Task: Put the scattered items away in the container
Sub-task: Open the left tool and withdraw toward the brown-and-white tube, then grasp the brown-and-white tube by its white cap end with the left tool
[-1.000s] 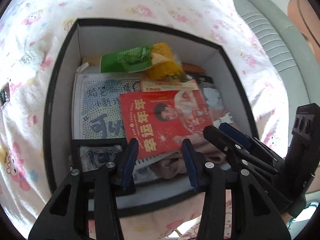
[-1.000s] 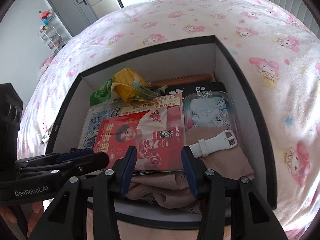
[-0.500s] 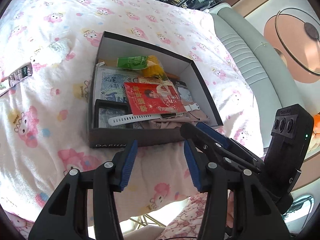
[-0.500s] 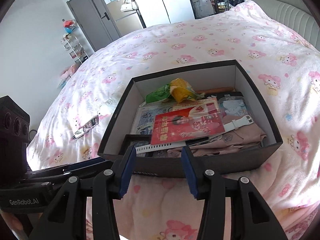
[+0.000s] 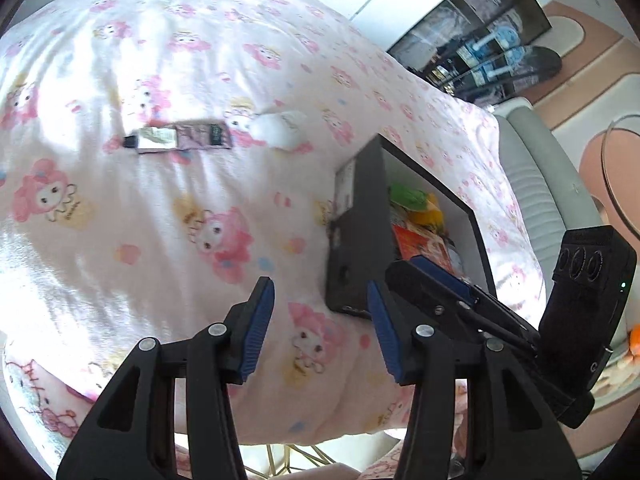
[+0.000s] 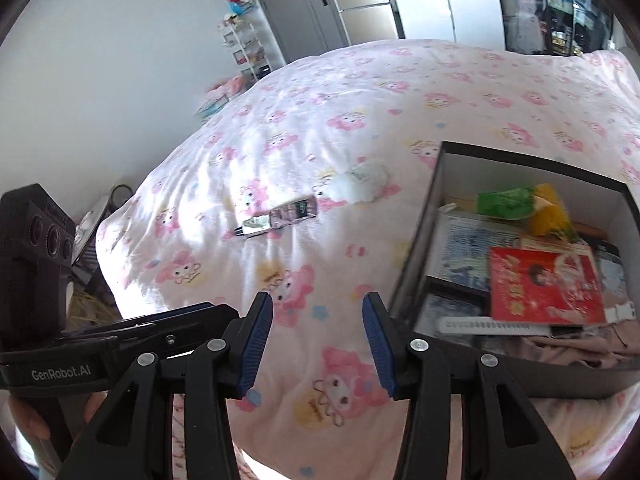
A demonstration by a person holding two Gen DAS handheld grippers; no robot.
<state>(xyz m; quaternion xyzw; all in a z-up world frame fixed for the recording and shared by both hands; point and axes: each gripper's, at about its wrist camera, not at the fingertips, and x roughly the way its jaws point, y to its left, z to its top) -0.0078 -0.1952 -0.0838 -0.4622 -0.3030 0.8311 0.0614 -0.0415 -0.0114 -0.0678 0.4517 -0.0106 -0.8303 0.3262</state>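
The black box (image 6: 418, 248) stands on the bed at the right of both views, its dark side wall (image 5: 360, 240) facing my left gripper. Inside lie a red booklet (image 6: 544, 288), a green packet (image 6: 504, 202), a yellow bag (image 6: 548, 212) and a white watch strap (image 6: 492, 326). Loose on the sheet to the box's left lie a silver and purple tube (image 5: 178, 138) (image 6: 276, 216) and a white fluffy item (image 5: 280, 130) (image 6: 360, 180). My left gripper (image 5: 319, 284) and right gripper (image 6: 317, 298) hover open over the sheet, nothing between their fingers.
The bed has a pink cartoon-print sheet (image 5: 120, 220). A padded grey headboard (image 5: 536, 184) runs along the right. Beyond the bed's far edge stand a white shelf rack (image 6: 244, 52) and grey doors (image 6: 296, 4). The other gripper's body (image 6: 36, 240) sits at the left.
Both grippers have drawn back from above the box and swung left over the sheet. The box has slid to the right of both views; the tube and the white item have come into view.
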